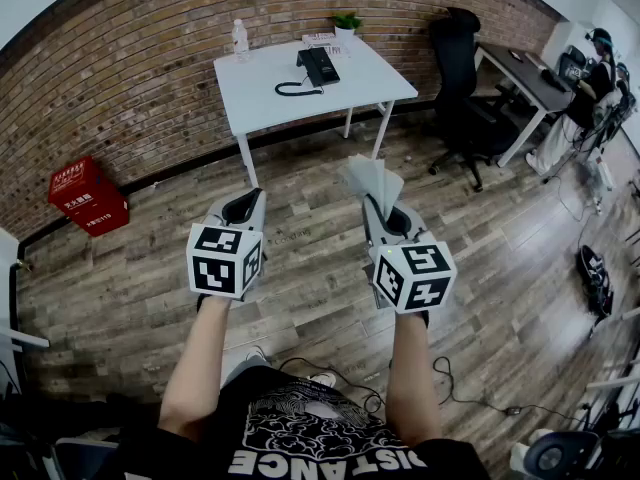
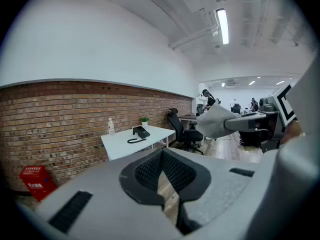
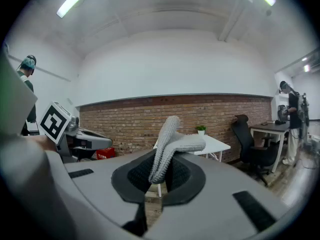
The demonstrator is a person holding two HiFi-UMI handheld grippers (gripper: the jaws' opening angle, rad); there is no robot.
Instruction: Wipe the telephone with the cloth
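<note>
The black telephone (image 1: 318,66) with a coiled cord lies on a white table (image 1: 270,93) against the brick wall, far ahead of both grippers. It is small in the left gripper view, where the telephone (image 2: 141,132) sits on the table (image 2: 125,146). My right gripper (image 1: 385,208) is shut on a folded grey cloth (image 1: 372,180) that sticks up from its jaws. In the right gripper view the cloth (image 3: 172,141) hides part of the table (image 3: 215,144). My left gripper (image 1: 243,208) is held beside it, jaws together and empty (image 2: 162,156).
On the table also stand a water bottle (image 1: 240,36), a small plant (image 1: 346,23) and papers. A black office chair (image 1: 465,78) and a dark desk (image 1: 525,78) are right of it. A red box (image 1: 87,195) sits by the wall at left. Cables lie on the wooden floor.
</note>
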